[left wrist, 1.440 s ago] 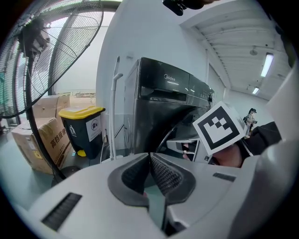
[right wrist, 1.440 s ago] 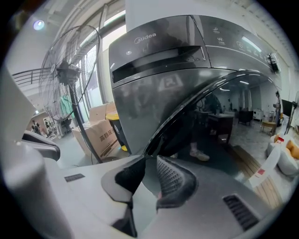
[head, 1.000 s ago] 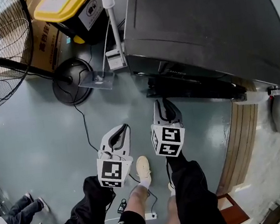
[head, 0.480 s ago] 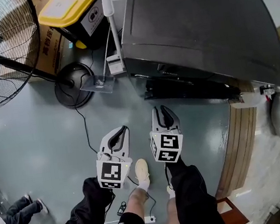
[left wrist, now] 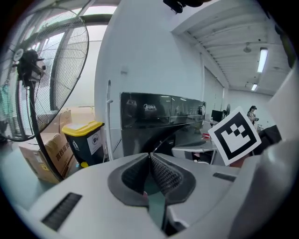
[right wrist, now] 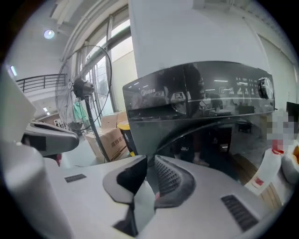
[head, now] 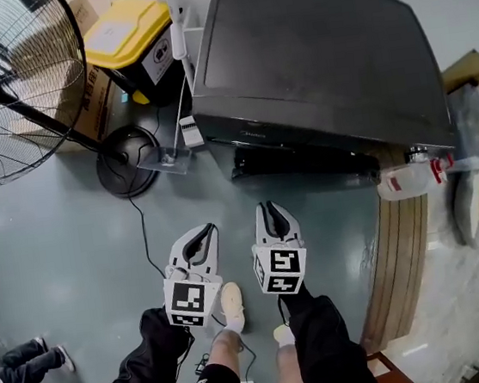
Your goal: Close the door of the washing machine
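The dark front-loading washing machine [head: 310, 56] stands ahead of me, and its door [head: 301, 160] lies back against the front as far as I can see. The right gripper view shows the round door [right wrist: 205, 135] below the control panel. My right gripper [head: 272, 206] hangs in the air a short way in front of the door. Its jaws have just been closing and a narrow gap remains at the tips [right wrist: 150, 159], with nothing between them. My left gripper [head: 208, 230] hangs beside it to the left. Its tips meet [left wrist: 150, 155] and hold nothing.
A large standing fan [head: 2, 94] with a round base [head: 127, 161] is at the left, beside a yellow-lidded bin [head: 129, 35] and a cardboard box [head: 79, 84]. A cable [head: 140, 224] runs over the floor. A white jug [head: 407, 179] stands right of the machine. Another person's legs [head: 18, 361] show at lower left.
Both grippers have drawn back from the machine's front and risen. The right gripper's tips were at the door's lower edge a second ago, and its jaws now stand narrower.
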Tool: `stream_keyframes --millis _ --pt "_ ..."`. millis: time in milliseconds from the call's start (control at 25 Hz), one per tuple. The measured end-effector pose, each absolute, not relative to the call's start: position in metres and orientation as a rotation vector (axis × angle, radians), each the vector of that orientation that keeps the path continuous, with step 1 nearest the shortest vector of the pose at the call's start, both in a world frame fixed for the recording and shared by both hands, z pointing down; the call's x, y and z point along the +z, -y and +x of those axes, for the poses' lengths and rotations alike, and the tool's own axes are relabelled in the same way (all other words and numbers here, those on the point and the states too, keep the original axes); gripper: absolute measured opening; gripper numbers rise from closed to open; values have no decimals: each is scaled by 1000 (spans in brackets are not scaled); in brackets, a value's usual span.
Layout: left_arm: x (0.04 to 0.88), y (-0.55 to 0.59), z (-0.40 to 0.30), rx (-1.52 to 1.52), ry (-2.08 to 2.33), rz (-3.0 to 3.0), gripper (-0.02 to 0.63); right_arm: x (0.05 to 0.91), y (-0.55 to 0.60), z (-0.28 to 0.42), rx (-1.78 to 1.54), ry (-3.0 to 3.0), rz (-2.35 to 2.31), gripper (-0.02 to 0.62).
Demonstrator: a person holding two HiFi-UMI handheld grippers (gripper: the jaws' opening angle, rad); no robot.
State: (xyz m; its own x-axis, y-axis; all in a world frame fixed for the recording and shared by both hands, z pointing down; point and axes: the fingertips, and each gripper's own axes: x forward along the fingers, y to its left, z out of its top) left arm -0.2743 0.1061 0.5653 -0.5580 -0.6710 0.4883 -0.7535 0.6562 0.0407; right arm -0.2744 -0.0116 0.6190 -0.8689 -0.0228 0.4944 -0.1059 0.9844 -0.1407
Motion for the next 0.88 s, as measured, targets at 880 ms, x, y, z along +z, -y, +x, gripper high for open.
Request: stream_keyframes --millis 880 --pt "292 10 -129 263 2574 1280 29 307 122 -110 163 2866 108 18"
